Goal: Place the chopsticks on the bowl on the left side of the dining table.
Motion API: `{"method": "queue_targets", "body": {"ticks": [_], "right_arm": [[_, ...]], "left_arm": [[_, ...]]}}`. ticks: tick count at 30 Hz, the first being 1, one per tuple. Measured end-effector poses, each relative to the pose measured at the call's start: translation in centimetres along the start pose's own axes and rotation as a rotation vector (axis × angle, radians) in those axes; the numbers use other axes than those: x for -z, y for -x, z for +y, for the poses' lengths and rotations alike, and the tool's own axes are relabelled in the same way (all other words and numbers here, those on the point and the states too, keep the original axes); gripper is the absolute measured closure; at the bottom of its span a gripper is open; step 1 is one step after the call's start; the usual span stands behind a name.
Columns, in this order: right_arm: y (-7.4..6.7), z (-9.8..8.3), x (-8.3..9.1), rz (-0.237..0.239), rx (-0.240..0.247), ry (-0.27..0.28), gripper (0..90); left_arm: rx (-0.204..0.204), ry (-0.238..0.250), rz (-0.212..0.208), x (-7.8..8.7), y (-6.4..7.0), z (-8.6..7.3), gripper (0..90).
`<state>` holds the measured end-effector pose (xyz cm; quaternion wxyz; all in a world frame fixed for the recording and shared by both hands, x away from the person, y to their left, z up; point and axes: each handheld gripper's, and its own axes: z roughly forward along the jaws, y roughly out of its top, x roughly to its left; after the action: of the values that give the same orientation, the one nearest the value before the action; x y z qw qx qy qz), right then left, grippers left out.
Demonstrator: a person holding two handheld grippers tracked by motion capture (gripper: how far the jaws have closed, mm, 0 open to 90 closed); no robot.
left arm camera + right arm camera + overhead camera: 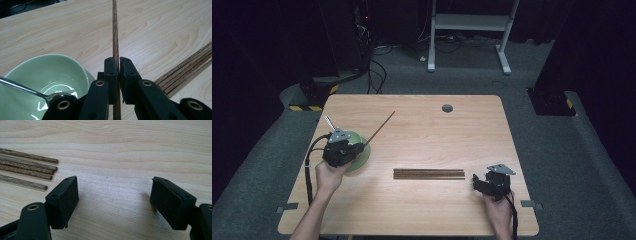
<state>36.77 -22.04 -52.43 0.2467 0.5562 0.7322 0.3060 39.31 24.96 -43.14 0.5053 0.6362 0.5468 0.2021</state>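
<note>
Carrying step, by the look of it: left gripper (362, 147) pinching one wooden stick (380, 128) close to its near end, just beside the green bowl (363, 159) by the tabletop's left edge. Jaws pressed tight against the stick (115, 37), its short tail poking out below them. Long axis slanted, free tip aimed up and away toward the far edge and the tabletop's middle, clear of the surface. Metal utensil handle (20, 87) leaning out of the bowl (50, 75).

Next, probably: tilting the stick tip-down into the bowl, without knocking the rim.

Right gripper (475, 183) near the front right corner, jaws spread wide, nothing between. Remaining sticks (429, 173) side by side, parallel to the front edge, mid-tabletop; ends (37, 170) just beside that gripper's jaw.
</note>
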Motion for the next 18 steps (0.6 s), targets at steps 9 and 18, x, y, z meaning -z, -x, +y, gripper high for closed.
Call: {"method": "queue_targets", "body": {"ticks": [9,18], "right_arm": [[0.0,0.0,0.0,0.0,0.0,0.0,22.3],[0.0,0.0,0.0,0.0,0.0,0.0,22.3]], "left_arm": [[-0.005,-0.002,0.027,0.7,-1.1,0.1,84.1],[0.003,0.0,0.065,1.5,-2.6,-0.1,84.1]]}}
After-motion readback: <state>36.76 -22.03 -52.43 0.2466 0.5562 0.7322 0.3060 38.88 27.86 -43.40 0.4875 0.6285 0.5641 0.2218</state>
